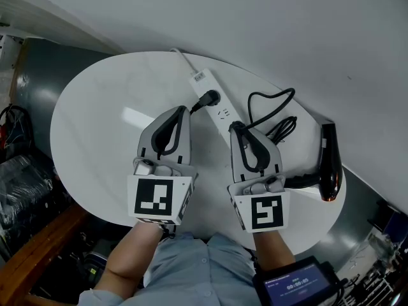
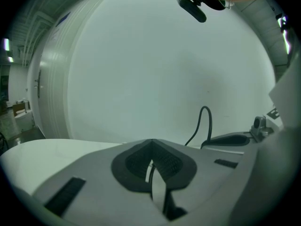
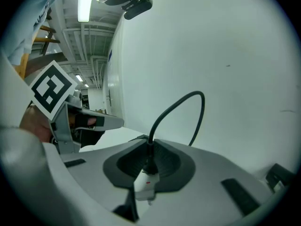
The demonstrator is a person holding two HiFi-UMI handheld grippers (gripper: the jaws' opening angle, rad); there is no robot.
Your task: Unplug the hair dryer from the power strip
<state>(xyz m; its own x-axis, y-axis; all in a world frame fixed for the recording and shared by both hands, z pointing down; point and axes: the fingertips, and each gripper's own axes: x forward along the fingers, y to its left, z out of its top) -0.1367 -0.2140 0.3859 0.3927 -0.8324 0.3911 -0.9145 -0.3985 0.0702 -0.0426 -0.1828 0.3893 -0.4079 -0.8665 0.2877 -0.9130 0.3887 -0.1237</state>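
The right tongs (image 3: 149, 160) pinch a plug (image 3: 145, 182), cord (image 3: 183, 101) arching.

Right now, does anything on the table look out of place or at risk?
The hair dryer lies right at the round table's right edge, where a tug on its cord could pull it off. Its plug is clamped in the right gripper, and the cord stands up in a loose loop.

Round white tabletop (image 1: 95, 126) sits against a plain white wall (image 1: 287, 24); that wall fills most of both gripper views. Dark grey floor (image 1: 35, 75) shows below the table at left. A brown wooden plank (image 1: 38, 247) crosses the lower left corner, with black clutter (image 1: 22, 183) beside it, too dark to identify. In the right gripper view a long fluorescent ceiling tube (image 3: 85, 6) is lit under a bare grey ceiling with beams (image 3: 94, 36). Light is even and cool.
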